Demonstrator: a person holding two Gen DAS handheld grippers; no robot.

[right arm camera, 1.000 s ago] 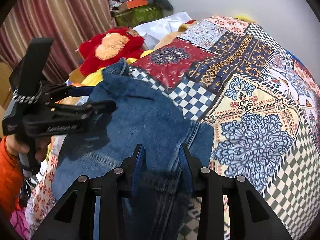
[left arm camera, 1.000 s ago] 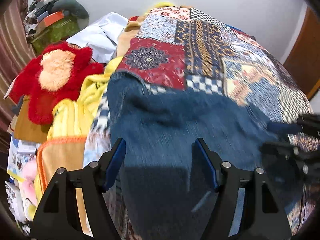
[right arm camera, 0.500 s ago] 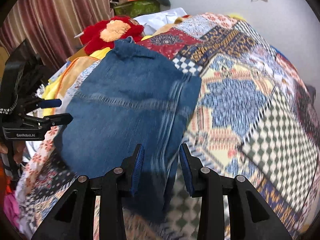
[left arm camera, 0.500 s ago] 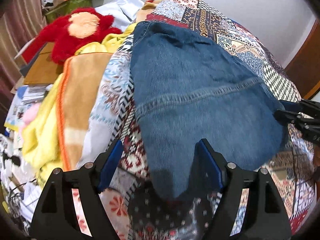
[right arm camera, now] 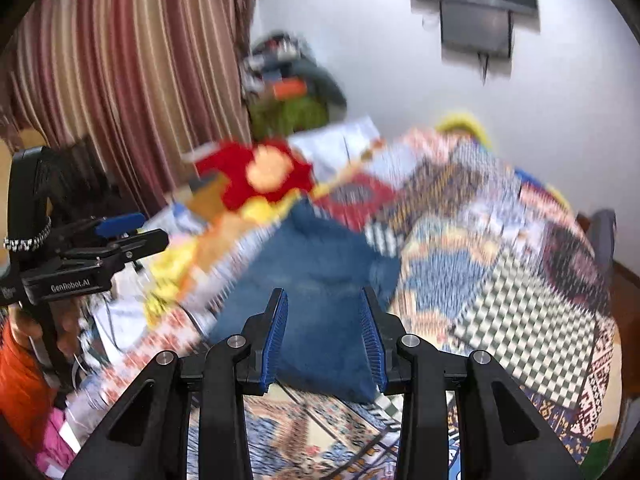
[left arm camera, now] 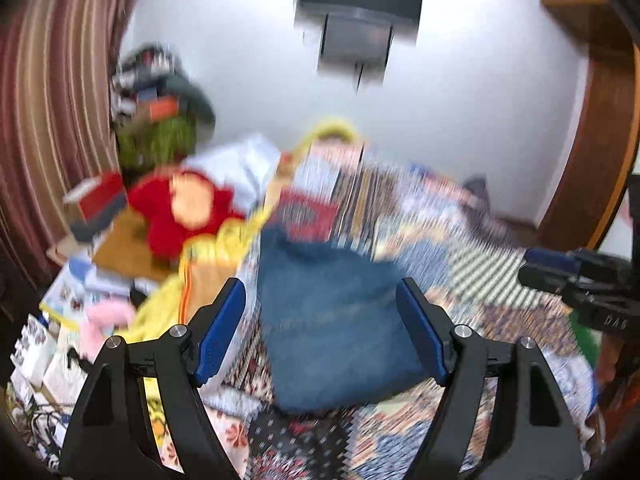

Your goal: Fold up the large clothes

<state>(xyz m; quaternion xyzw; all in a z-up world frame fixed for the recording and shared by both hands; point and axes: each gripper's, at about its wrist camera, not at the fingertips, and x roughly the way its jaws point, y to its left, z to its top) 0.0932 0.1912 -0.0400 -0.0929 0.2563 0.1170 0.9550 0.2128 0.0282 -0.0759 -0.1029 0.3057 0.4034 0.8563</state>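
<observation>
A folded blue denim garment [left arm camera: 332, 320] [right arm camera: 320, 264] lies on the patchwork bed cover [left arm camera: 460, 248] [right arm camera: 500, 280]. My left gripper [left arm camera: 320, 284] hovers above its near edge, jaws wide open, nothing between them. My right gripper [right arm camera: 324, 291] hangs over the garment's near right corner, its jaws a narrow gap apart and gripping nothing. Each gripper shows in the other's view: the right one [left arm camera: 560, 268] at the far right, the left one [right arm camera: 120, 232] at the far left, held by a hand in an orange sleeve [right arm camera: 20, 380]. Both views are motion-blurred.
A red plush toy [left arm camera: 180, 208] [right arm camera: 268, 176], a yellow blanket [left arm camera: 216, 248] and piled boxes crowd the bed's left side. Behind them hangs a striped curtain [right arm camera: 120, 80]. A dark screen [left arm camera: 356, 28] hangs on the white wall, and a wooden door frame [left arm camera: 592, 160] stands at right.
Both grippers have drawn back and risen away from the denim, which now lies folded on the bed. The views have tilted up and show the wall and screen.
</observation>
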